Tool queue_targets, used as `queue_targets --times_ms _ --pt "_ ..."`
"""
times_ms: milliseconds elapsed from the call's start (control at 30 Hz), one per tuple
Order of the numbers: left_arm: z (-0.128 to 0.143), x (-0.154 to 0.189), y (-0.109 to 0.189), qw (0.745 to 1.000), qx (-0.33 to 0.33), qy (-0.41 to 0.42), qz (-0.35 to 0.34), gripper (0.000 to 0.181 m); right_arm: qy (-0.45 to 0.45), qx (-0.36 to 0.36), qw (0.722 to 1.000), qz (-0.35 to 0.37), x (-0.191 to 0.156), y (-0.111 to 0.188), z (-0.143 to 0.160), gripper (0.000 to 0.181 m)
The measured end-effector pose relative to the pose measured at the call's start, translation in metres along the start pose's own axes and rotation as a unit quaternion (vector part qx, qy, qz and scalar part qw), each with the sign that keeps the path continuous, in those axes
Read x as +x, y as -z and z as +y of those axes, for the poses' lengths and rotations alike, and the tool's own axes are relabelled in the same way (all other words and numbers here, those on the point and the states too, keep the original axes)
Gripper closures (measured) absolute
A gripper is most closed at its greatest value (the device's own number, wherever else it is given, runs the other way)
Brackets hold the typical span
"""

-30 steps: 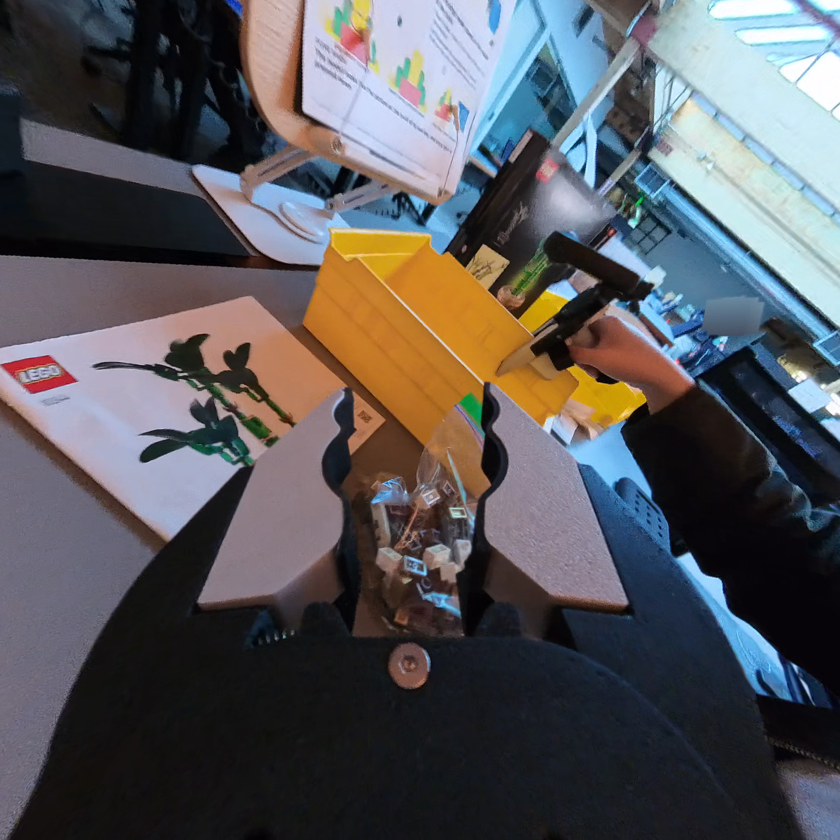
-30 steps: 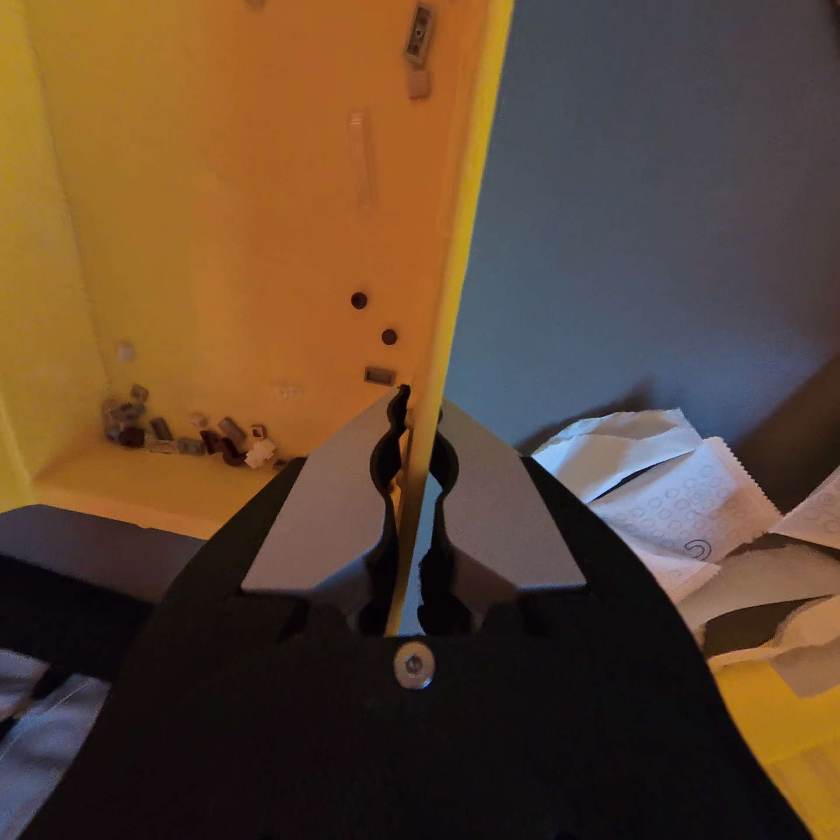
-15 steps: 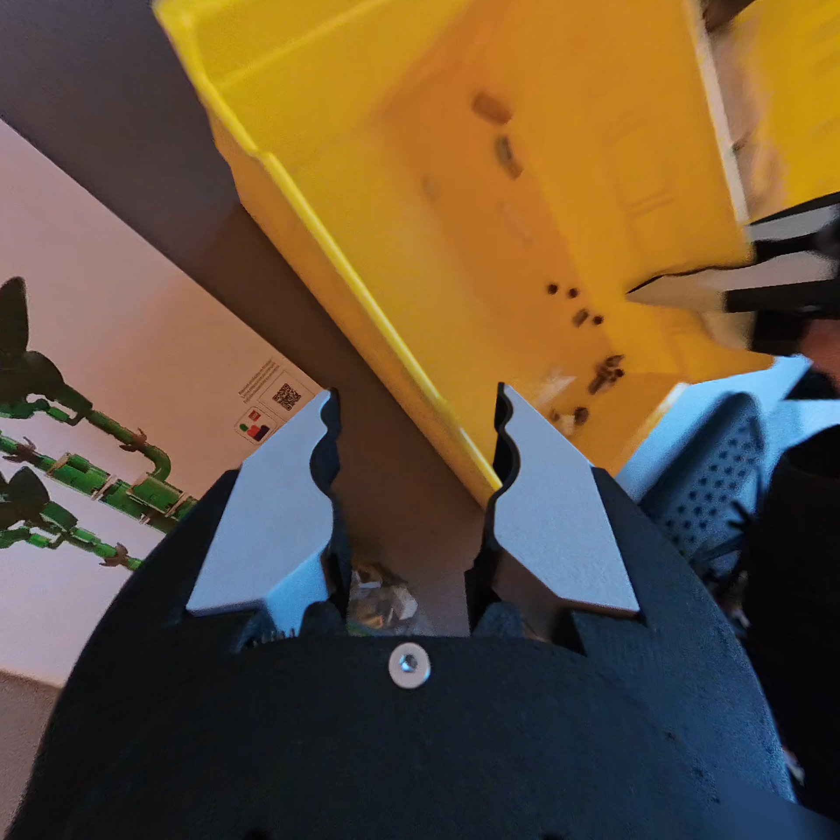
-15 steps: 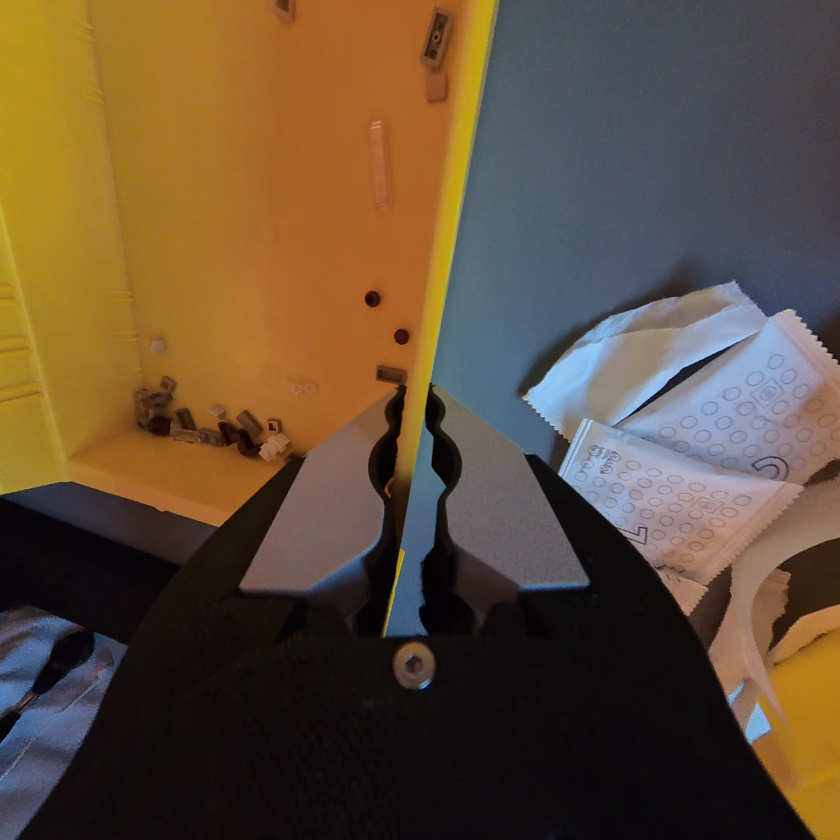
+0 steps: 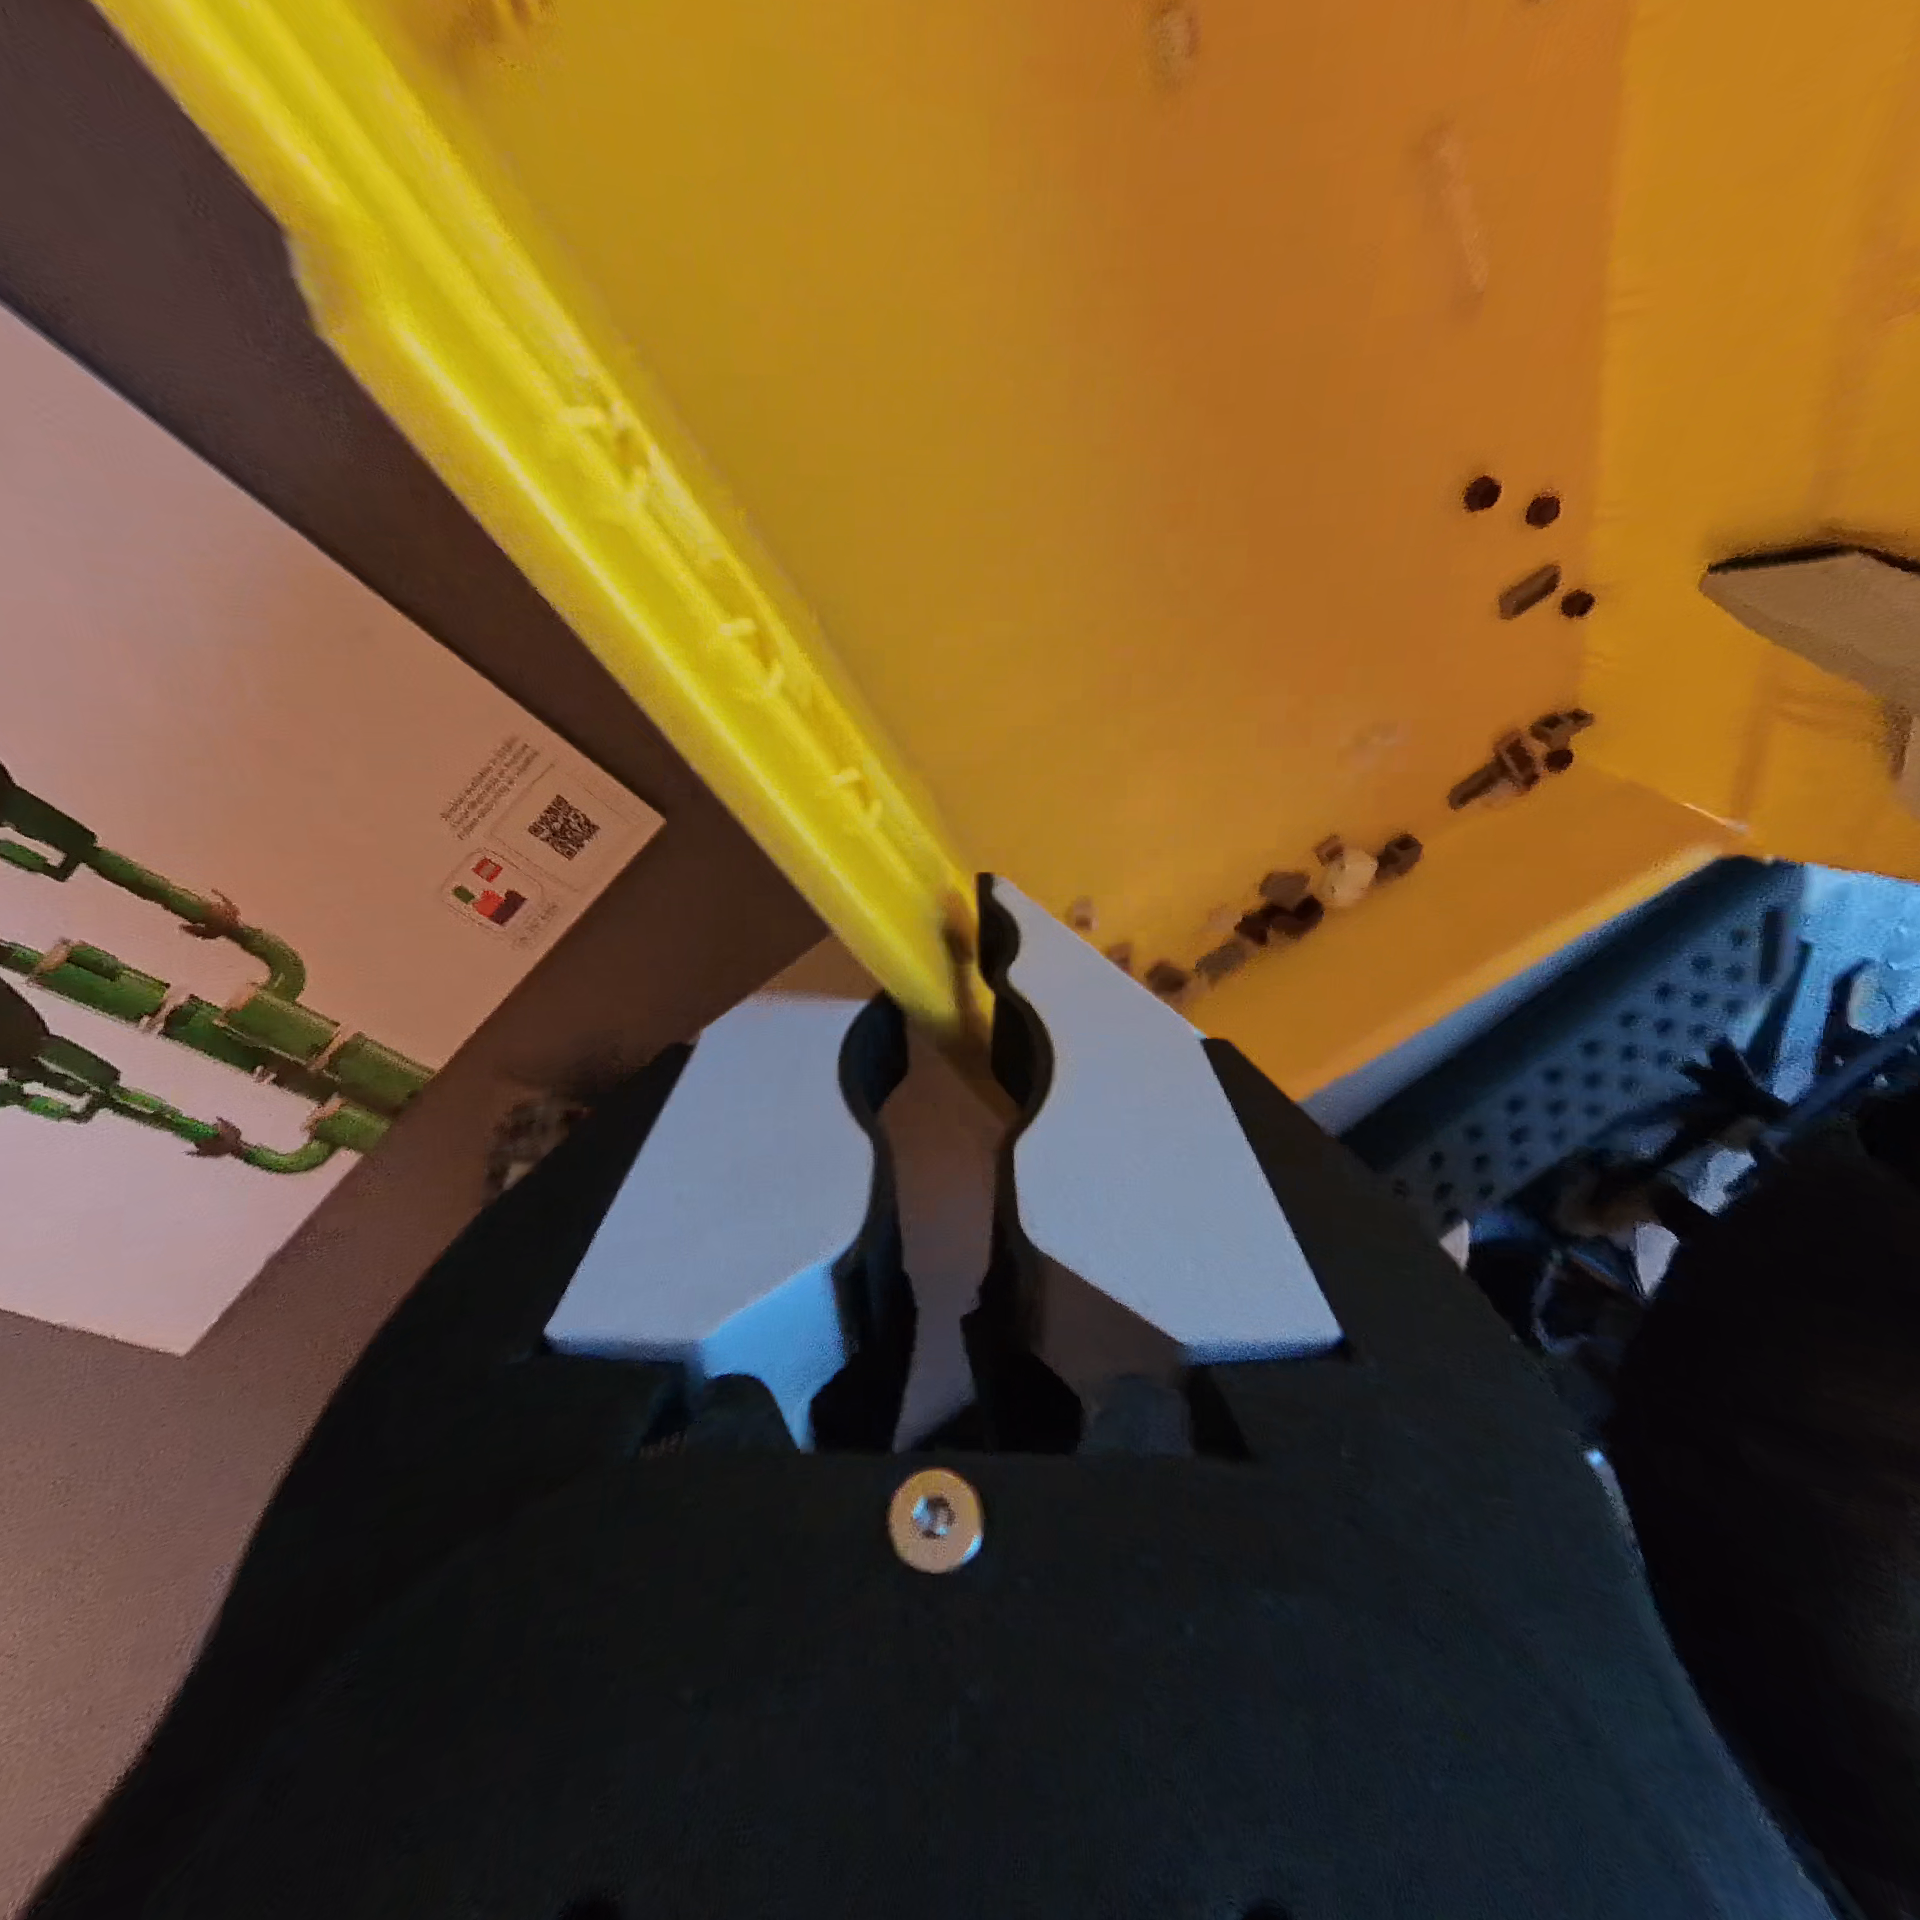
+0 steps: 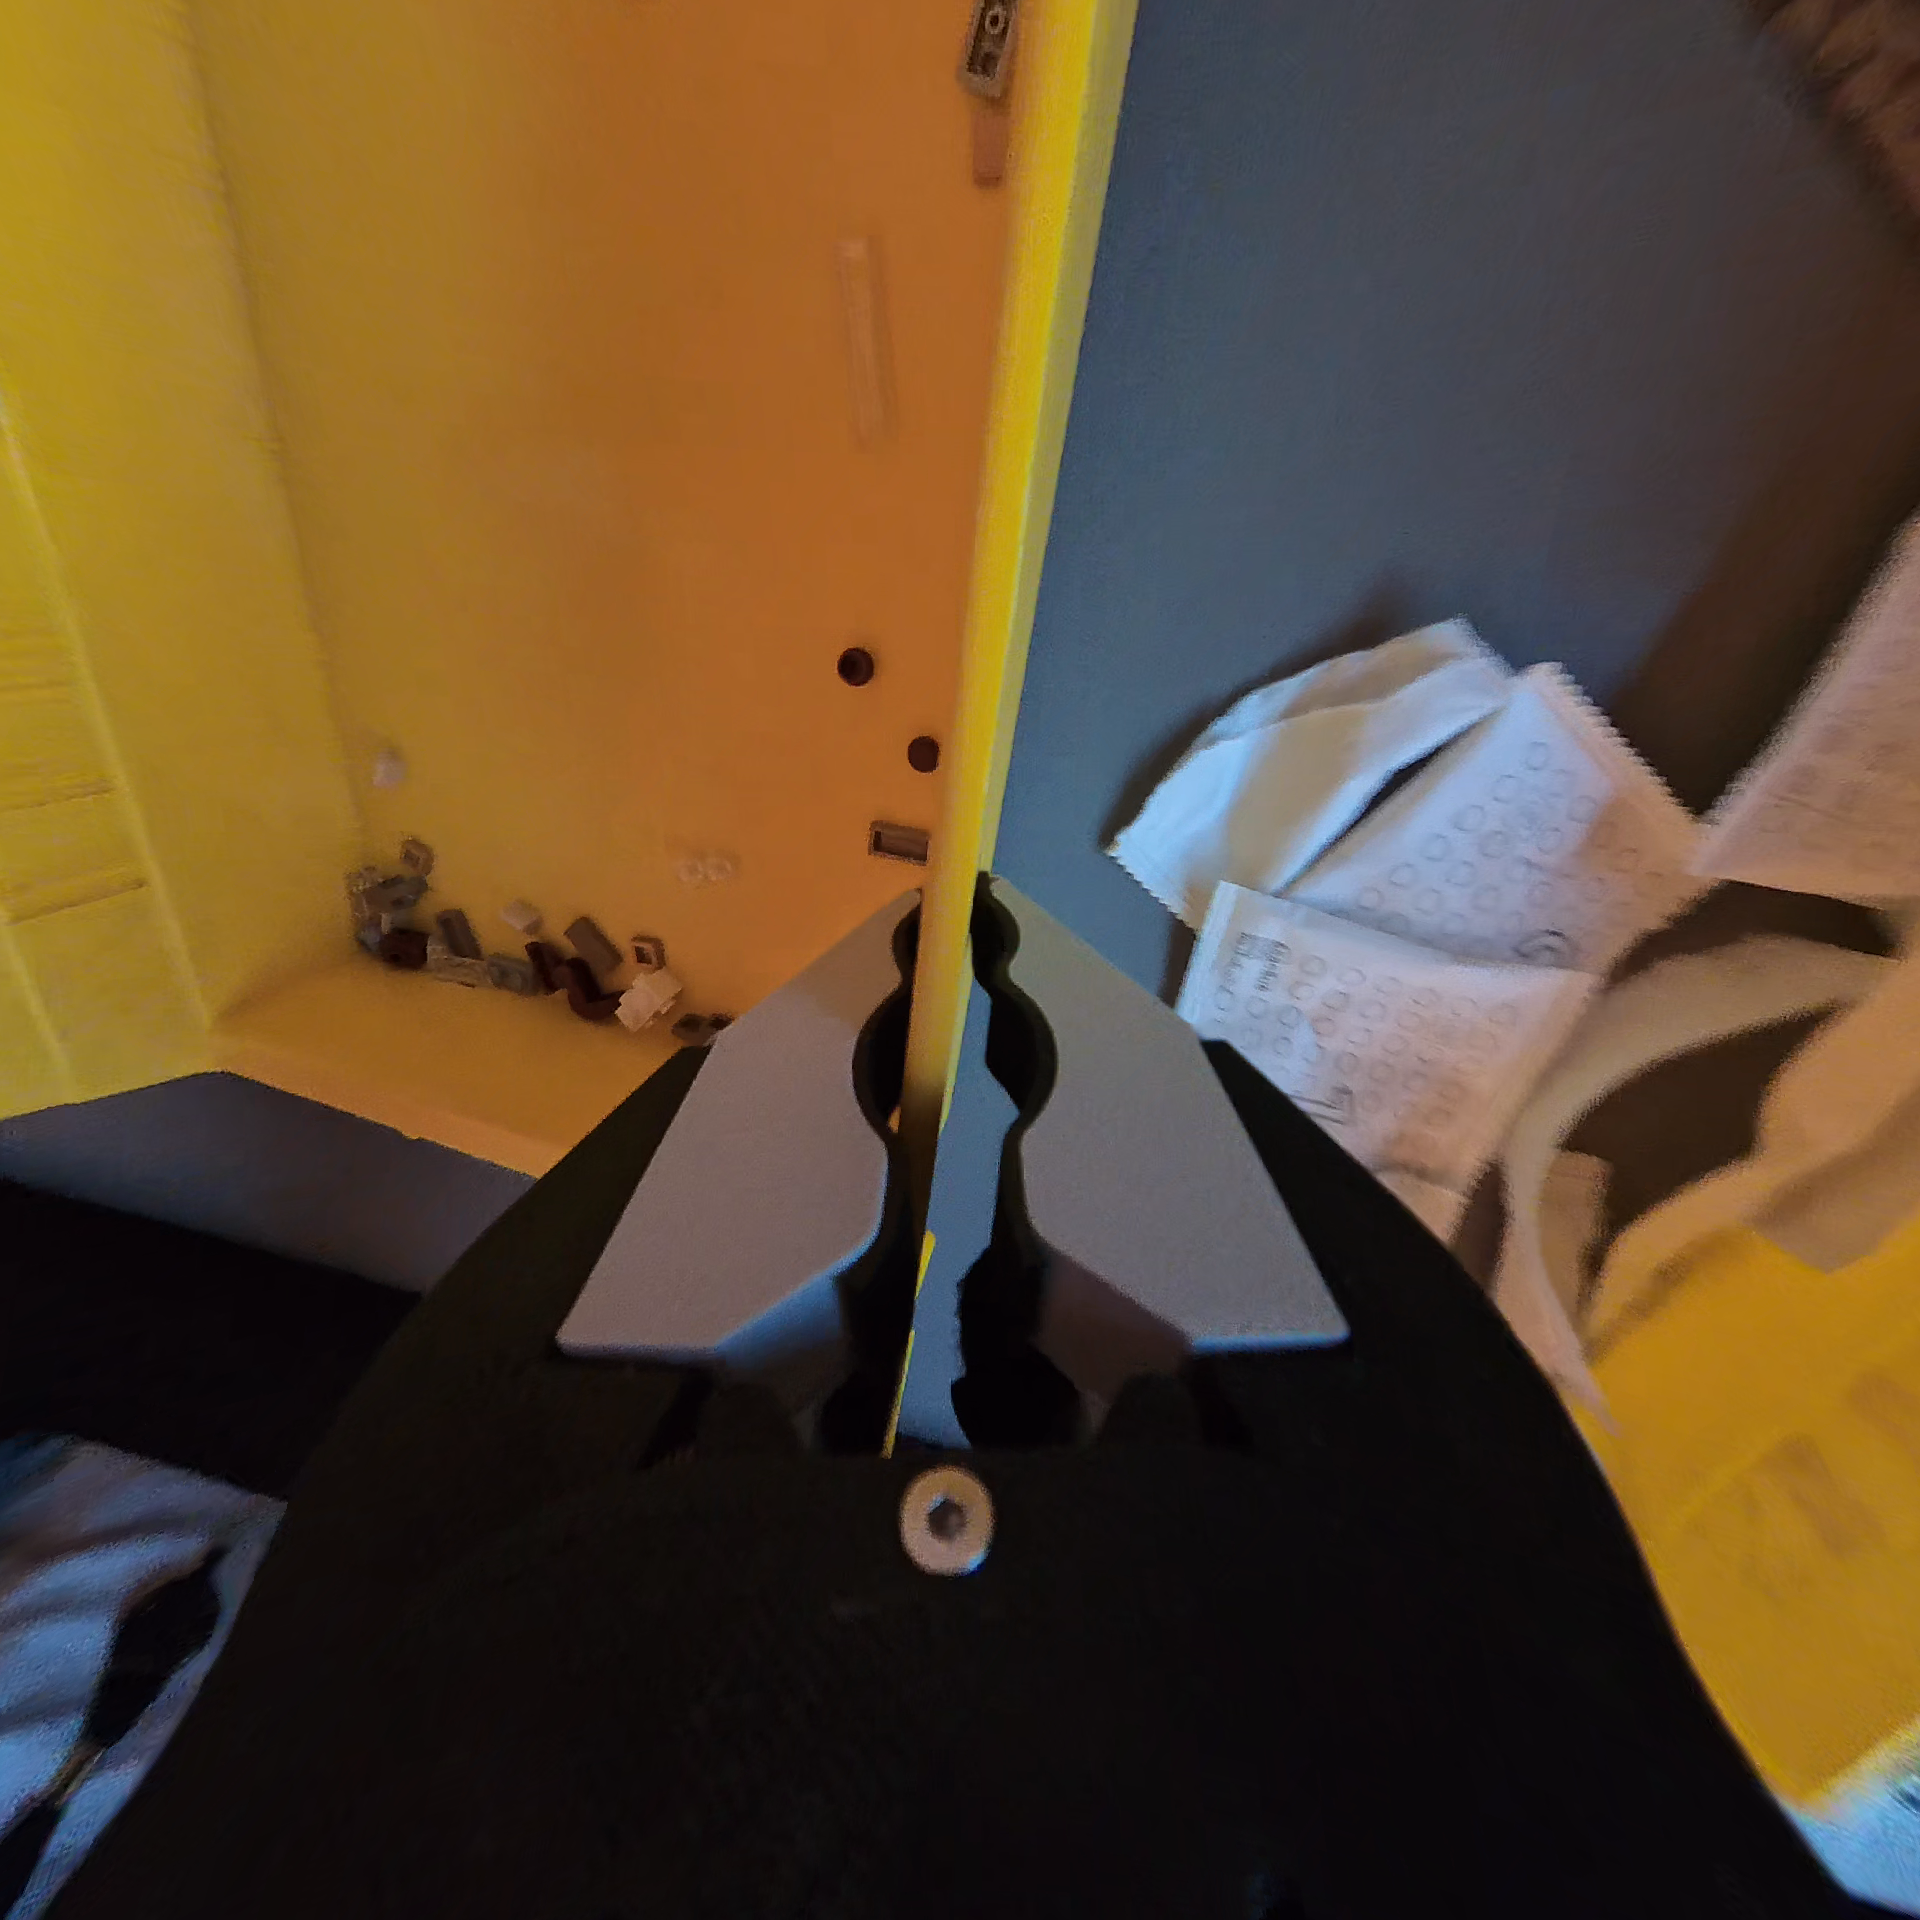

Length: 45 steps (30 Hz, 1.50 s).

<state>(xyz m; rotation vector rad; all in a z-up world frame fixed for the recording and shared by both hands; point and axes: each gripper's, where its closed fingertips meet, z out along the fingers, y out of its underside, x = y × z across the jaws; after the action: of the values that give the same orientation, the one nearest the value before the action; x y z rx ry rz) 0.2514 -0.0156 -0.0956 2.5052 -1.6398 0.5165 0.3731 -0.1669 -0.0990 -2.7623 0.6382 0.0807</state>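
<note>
Presently, the left hand-held gripper [image 5: 961, 940] is seen closed on the near corner of the side wall of a yellow bin [image 5: 1091, 436], the rim pinched between its jaws. The right hand-held gripper [image 6: 948, 914] is likewise clamped on the opposite wall of the yellow bin [image 6: 582, 436], the thin edge running straight between its jaws. The bin is held tilted, with small loose bricks [image 6: 520, 951] gathered along its lower end wall; a few pieces [image 5: 1527, 561] lie scattered higher on the floor. A printed booklet [image 5: 260, 831] lies on the grey tabletop [image 5: 135, 1507] just beside the bin. Torn white paper bags [image 6: 1392, 935] lie near the right side.

Judgement: both grips are best kept firm and level with each other, so that the thin walls are not twisted and no pieces are spilled.
</note>
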Motion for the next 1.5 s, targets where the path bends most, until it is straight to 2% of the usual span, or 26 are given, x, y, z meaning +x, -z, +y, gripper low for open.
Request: queue_targets --times_ms 67,200,300,367,467,567,667,767,867,1000,1033,1100,1167,1200,1267,1333,1367,1400,1433,1467,1500 --pt "-0.001 0.007 0.022 1.0 0.0 -0.005 0.014 0.176 0.012 0.019 1.0 0.02 -0.003 0.026 -0.007 0.176" --pt "0.004 0.007 0.083 1.0 -0.002 -0.011 -0.01 0.176 0.019 0.011 1.0 0.015 -0.034 0.073 -0.024 0.175" --pt "0.019 -0.018 0.146 0.999 0.024 0.011 -0.034 0.177 0.031 0.019 0.997 -0.071 -0.093 0.096 -0.045 0.165" --pt "0.044 -0.048 0.186 0.997 0.026 0.04 -0.06 0.177 0.059 0.028 0.991 -0.112 -0.142 0.1 -0.062 0.163" --pt "0.101 -0.104 0.232 0.988 0.011 0.097 -0.121 0.178 0.116 0.01 0.986 -0.122 -0.225 0.08 -0.078 0.169" --pt "0.168 -0.172 0.259 0.97 -0.008 0.165 -0.175 0.178 0.2 -0.03 0.974 -0.107 -0.316 0.04 -0.077 0.17" --pt "0.233 -0.235 0.259 0.954 -0.027 0.231 -0.188 0.179 0.243 -0.067 0.958 -0.138 -0.397 0.005 -0.062 0.166" --pt "0.274 -0.275 0.236 0.953 -0.028 0.263 -0.147 0.179 0.261 -0.101 0.949 -0.145 -0.434 -0.027 -0.049 0.165" --pt "0.288 -0.301 0.206 0.958 -0.033 0.257 -0.124 0.179 0.254 -0.131 0.946 -0.156 -0.448 -0.053 -0.041 0.161" --pt "0.283 -0.328 0.168 0.965 -0.029 0.24 -0.104 0.179 0.259 -0.158 0.94 -0.154 -0.448 -0.08 -0.034 0.15" --pt "0.281 -0.334 0.161 0.967 -0.031 0.232 -0.104 0.179 0.261 -0.157 0.939 -0.158 -0.447 -0.082 -0.034 0.155" --pt "0.279 -0.346 0.15 0.969 -0.038 0.217 -0.108 0.179 0.26 -0.145 0.935 -0.194 -0.448 -0.074 -0.039 0.16" --pt "0.272 -0.353 0.144 0.974 -0.023 0.208 -0.086 0.179 0.26 -0.105 0.931 -0.234 -0.449 -0.051 -0.052 0.157" --pt "0.266 -0.356 0.142 0.976 -0.008 0.202 -0.076 0.179 0.268 -0.07 0.927 -0.255 -0.449 -0.034 -0.059 0.157" --pt "0.257 -0.362 0.138 0.98 0.018 0.188 -0.064 0.178 0.296 0.026 0.896 -0.328 -0.454 0.014 -0.068 0.159" --pt "0.25 -0.363 0.14 0.984 0.043 0.162 -0.058 0.176 0.337 0.16 0.838 -0.398 -0.448 0.072 -0.07 0.159" --pt "0.246 -0.365 0.145 0.985 0.066 0.146 -0.061 0.171 0.352 0.238 0.807 -0.409 -0.436 0.098 -0.07 0.158" --pt "0.242 -0.368 0.154 0.984 0.098 0.131 -0.073 0.164 0.359 0.314 0.783 -0.398 -0.418 0.117 -0.07 0.153" --pt "0.24 -0.372 0.165 0.98 0.134 0.118 -0.09 0.157 0.361 0.381 0.764 -0.375 -0.396 0.128 -0.068 0.137" --pt "0.238 -0.374 0.179 0.973 0.176 0.104 -0.107 0.155 0.357 0.44 0.748 -0.344 -0.372 0.132 -0.066 0.118" --pt "0.235 -0.372 0.196 0.963 0.227 0.082 -0.119 0.153 0.353 0.494 0.73 -0.314 -0.349 0.134 -0.065 0.114"
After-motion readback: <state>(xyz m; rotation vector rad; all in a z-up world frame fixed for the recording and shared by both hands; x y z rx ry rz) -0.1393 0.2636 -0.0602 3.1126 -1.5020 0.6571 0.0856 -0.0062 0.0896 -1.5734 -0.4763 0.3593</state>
